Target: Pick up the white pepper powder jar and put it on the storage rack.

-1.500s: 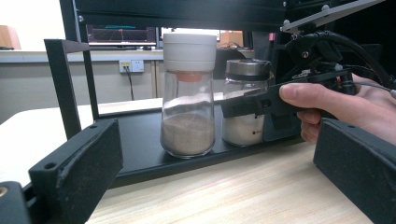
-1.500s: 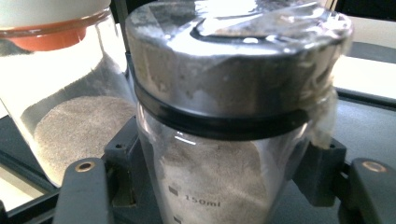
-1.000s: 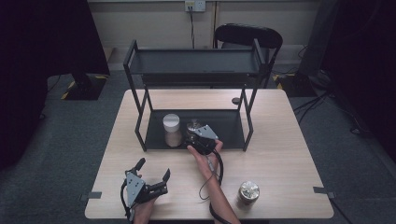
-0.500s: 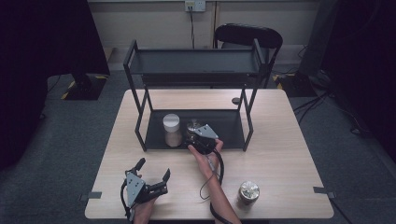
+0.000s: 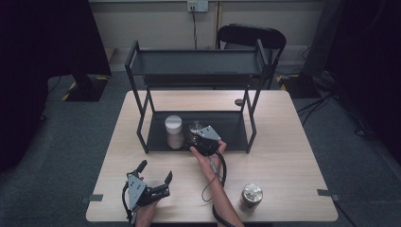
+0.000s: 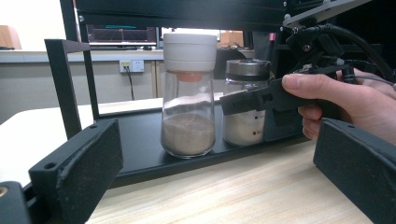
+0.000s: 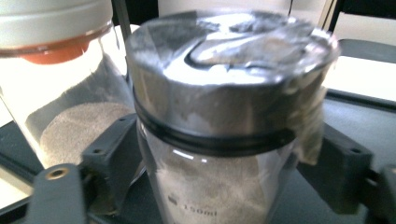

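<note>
A lab or test room: lone wooden table (image 5: pixel 283 156), grey carpet (image 5: pixel 71 156), wall sockets (image 5: pixel 197 5), dark curtains (image 5: pixel 42 42).

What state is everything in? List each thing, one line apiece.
white-lidded jar: upright on the lower shelf, lidded, part full.
silver-lidded jar: upright beside it, lidded.
third jar: upright on the table, lidded.
left gripper: open, empty.
right gripper: jaws around the silver-lidded jar; grip unclear.

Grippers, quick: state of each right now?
Left gripper: open, empty, low over the table.
Right gripper: jaws around the silver-lidded jar on the shelf's lower tray; grip cannot be told.
</note>
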Available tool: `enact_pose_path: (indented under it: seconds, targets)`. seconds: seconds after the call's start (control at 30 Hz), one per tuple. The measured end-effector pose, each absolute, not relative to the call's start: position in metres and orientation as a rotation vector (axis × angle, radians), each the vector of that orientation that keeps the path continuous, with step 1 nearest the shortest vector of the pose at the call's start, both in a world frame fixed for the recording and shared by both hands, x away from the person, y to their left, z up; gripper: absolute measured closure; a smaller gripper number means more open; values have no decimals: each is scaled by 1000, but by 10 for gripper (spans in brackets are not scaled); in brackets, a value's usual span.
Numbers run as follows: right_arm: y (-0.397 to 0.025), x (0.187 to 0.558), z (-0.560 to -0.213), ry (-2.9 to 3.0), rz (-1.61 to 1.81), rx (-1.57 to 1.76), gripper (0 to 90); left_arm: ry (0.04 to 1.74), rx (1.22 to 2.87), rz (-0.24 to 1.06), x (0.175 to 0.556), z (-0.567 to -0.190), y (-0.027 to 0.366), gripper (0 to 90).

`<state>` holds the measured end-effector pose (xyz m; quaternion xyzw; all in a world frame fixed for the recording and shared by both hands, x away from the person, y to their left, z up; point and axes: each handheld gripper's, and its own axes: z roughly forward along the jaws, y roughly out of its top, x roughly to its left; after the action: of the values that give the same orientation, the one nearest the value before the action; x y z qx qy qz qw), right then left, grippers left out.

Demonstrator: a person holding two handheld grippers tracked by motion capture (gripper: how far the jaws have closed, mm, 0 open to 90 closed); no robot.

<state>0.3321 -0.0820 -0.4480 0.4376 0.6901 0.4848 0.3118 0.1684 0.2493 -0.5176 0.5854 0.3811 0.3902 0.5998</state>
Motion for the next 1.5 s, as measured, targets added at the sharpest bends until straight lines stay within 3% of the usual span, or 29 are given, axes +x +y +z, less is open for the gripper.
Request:
enact_pose_path:
  seconds: [0.13,0.3,1.5]
  targets:
    - [-81,333,-449,1806,1278,1191,64,884,1357,905,168,-518,249,6]
    - [-81,332,-453,1784,1290,1210,4,884,1357,905,168,-518,249,6]
    - [-86,313,-436,1728,1365,1171,3,884,1357,905,168,-518,249,7]
